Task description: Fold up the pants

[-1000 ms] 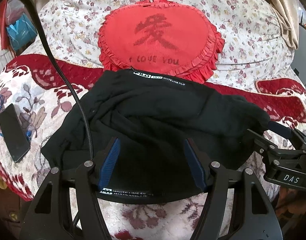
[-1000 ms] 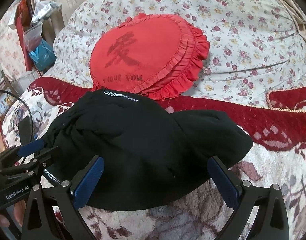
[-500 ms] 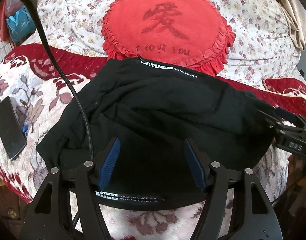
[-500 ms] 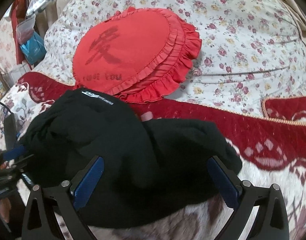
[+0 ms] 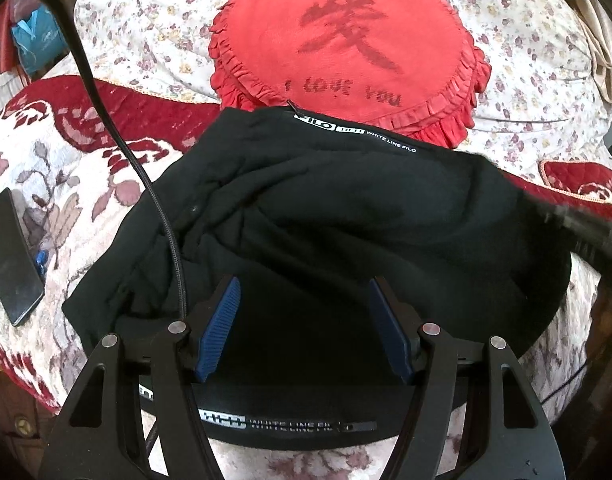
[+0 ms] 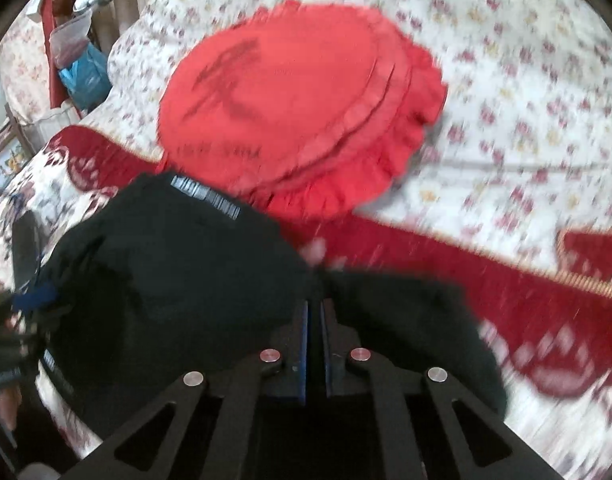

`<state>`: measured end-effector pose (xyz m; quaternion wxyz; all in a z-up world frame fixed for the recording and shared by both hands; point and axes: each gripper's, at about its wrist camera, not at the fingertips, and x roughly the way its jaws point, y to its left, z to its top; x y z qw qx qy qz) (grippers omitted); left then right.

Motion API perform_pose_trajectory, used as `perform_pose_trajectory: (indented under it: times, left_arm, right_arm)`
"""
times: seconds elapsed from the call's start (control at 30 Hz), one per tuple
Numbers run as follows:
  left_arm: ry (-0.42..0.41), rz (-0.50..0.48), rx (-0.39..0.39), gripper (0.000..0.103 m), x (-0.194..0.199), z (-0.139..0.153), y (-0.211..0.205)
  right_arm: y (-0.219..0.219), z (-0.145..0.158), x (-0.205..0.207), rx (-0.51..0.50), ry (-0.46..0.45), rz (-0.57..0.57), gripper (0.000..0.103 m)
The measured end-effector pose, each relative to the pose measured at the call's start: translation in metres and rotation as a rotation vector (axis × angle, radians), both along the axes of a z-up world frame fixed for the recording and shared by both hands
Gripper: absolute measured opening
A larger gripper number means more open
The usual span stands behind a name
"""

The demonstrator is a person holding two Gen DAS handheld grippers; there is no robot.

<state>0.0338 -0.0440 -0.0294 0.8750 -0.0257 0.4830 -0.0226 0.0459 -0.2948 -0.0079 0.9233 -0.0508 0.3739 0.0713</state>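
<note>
We see the black pants (image 5: 325, 216) lying bunched and partly folded on the bed's patterned red-and-cream blanket (image 5: 66, 168), near the bed's front edge, with a white-lettered waistband at the far side just touching the red heart-shaped cushion (image 5: 345, 56) and a second lettered band at the near edge. The left gripper (image 5: 304, 320) hovers over the near part of the pants with its blue-padded fingers (image 5: 220, 324) spread apart and nothing between them. In the blurred right wrist view, the right gripper (image 6: 313, 344) has its two pads pressed almost together over the black cloth (image 6: 178, 280); we cannot tell whether fabric is pinched between them. A black phone (image 5: 10, 256) lies on the blanket toward the bed's left edge, well apart from the cushion, and a black cable (image 5: 118, 136) runs across the blanket onto the pants. A blue plastic bag (image 6: 84, 76) sits beyond the bed's far left corner; its contents cannot be made out.
</note>
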Motion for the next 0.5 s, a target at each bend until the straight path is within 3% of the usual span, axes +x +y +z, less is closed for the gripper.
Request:
perform_pose_trajectory:
  times: [0.33, 0.5]
  left_arm:
    - [0.009, 0.020, -0.005, 0.066, 0.013, -0.002, 0.011]
    - [0.026, 0.032, 0.004, 0.066, 0.019, -0.010, 0.018]
  right_arm:
    - [0.001, 0.041, 0.080, -0.192, -0.145, -0.102, 0.003]
    - [-0.024, 0.036, 0.120, -0.111, -0.087, -0.140, 0.003]
